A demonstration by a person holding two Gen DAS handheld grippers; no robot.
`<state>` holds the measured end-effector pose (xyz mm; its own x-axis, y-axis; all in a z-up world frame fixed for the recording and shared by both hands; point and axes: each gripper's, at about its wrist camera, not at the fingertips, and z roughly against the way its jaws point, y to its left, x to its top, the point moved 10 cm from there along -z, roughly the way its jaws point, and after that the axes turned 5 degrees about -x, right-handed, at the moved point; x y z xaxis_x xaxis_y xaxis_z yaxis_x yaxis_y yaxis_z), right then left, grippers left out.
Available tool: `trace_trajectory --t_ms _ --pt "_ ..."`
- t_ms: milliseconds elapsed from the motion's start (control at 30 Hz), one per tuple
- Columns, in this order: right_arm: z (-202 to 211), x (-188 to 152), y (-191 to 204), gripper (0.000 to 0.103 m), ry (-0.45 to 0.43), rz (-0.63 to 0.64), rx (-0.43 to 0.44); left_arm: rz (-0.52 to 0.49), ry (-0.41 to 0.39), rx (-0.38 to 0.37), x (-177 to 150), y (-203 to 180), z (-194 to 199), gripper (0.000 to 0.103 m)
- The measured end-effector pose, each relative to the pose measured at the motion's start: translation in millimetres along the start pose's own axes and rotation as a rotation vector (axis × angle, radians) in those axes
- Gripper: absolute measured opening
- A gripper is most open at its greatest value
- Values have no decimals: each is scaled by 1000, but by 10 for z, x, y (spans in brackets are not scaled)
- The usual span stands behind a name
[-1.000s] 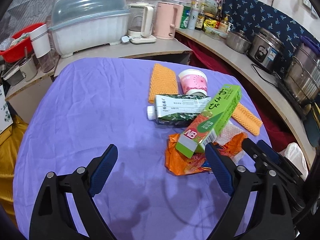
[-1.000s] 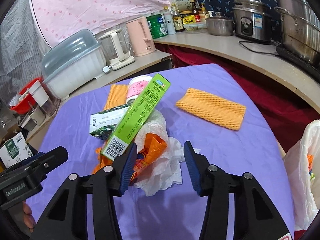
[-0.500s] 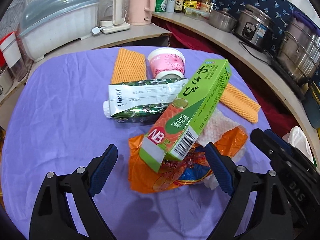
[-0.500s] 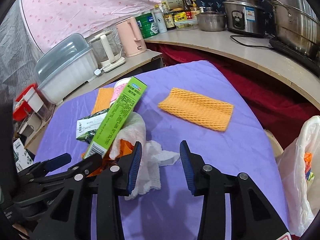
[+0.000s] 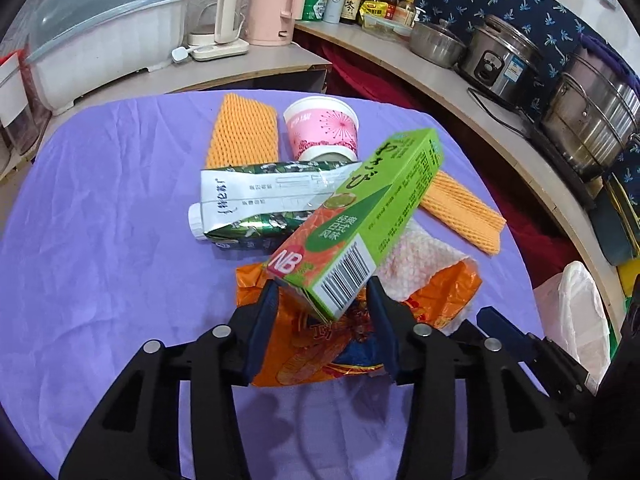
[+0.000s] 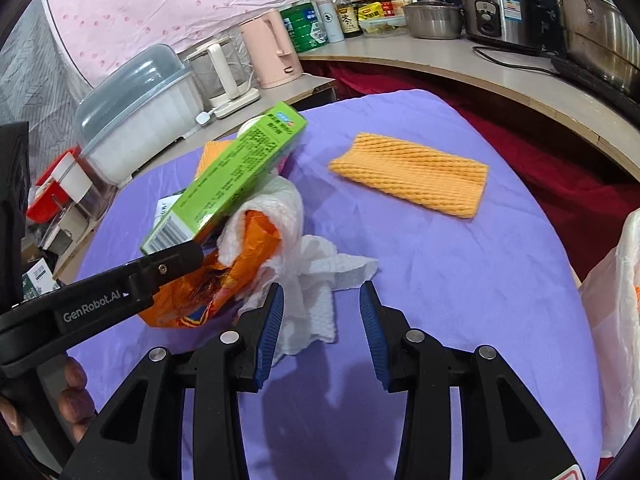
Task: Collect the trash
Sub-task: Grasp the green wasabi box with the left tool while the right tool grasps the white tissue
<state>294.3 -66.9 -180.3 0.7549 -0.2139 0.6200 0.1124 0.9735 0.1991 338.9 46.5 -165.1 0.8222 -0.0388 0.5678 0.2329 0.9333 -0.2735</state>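
Observation:
A trash pile lies on the purple cloth. A green box leans on a flattened milk carton and an orange snack wrapper. My left gripper is closing, and its blue pads press both sides of the box's barcode end, over the wrapper. The right wrist view shows the same box and a crumpled white paper towel spilling from the wrapper. My right gripper stands open low over the cloth, the towel's edge beside its left pad.
A pink paper cup and two orange foam nets lie behind the pile. A white plastic bag hangs off the table's right edge. Kettles, pots and a lidded dish rack crowd the counters behind.
My left gripper moved forward and down to the pile, then narrowed its wide jaws onto the green box's near end. The right gripper barely shifted.

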Motion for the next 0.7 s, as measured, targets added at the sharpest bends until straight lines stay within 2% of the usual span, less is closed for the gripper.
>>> trace_trajectory --t_ms 67,100,167,433,467,500,533,567,633,700 --pt "31 -10 59 39 -4 5 18 7 -4 -1 4 24 42 36" --pt "45 -14 88 39 -4 11 24 7 -1 0 4 37 48 8" --pt "59 -20 136 39 -5 23 31 11 25 -16 -27 42 28 6" --pt "-91 -16 242 37 10 32 34 17 31 -5 -90 106 41 6" --pt "-100 -9 241 31 9 30 39 15 30 -9 -85 104 50 6" --pt "-114 -1 245 18 11 29 47 13 28 -10 -84 104 60 6" --pt "-122 1 241 13 15 29 51 11 23 -8 -74 109 74 6" --pt "-122 1 233 7 17 28 52 12 13 -3 -60 117 96 7" --pt "-83 7 195 5 9 21 52 12 10 -14 -48 102 122 19" --pt "11 33 121 4 -14 10 53 7 -10 -6 -17 88 159 45"
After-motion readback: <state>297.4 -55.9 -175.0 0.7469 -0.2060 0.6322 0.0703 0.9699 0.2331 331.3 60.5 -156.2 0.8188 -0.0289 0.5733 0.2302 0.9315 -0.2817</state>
